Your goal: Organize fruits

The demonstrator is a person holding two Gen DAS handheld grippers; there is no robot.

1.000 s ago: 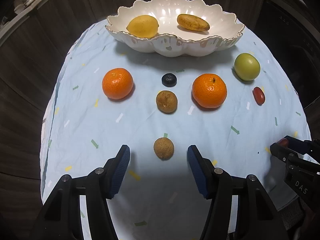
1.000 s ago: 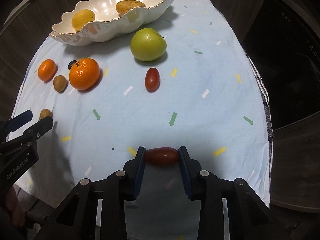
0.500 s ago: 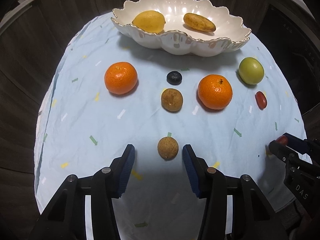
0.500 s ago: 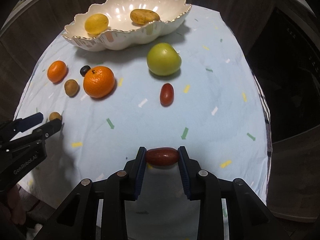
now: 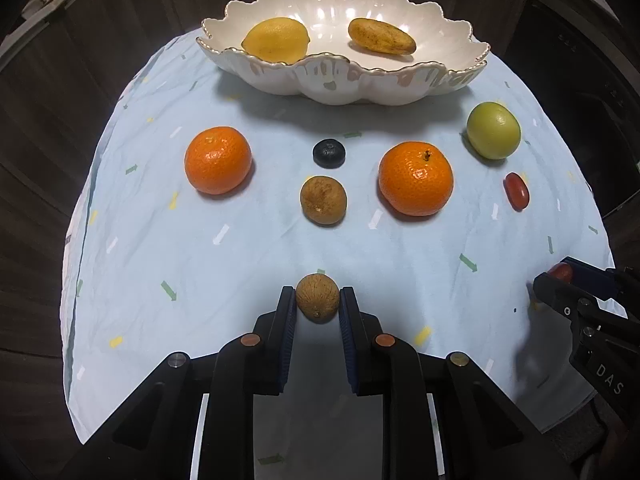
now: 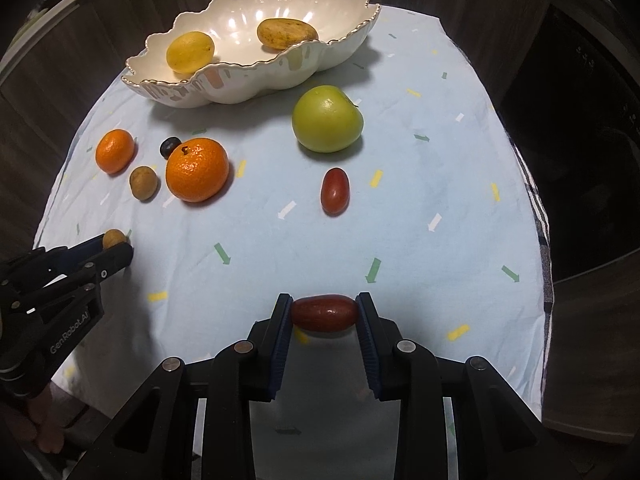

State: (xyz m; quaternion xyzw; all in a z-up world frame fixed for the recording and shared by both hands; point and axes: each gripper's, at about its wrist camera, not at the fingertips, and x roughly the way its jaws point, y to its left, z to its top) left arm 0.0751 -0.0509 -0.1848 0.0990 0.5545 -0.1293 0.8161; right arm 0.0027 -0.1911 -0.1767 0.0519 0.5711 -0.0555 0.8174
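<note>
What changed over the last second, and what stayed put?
The left tongs have just been closing and now pinch the small brown fruit that lay loose between them. The right tongs still grip the red oblong fruit. The bowl and the other fruit on the cloth have not moved.

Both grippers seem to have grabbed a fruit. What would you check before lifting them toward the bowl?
1. Left gripper shut on the small brown fruit, jaws having just closed: ok.
2. Right gripper shut on the red oval fruit: ok.
3. Free room in the bowl beside the lemon and the yellow-brown fruit: ok.
4. Grip firm enough to lift: cannot tell.
</note>
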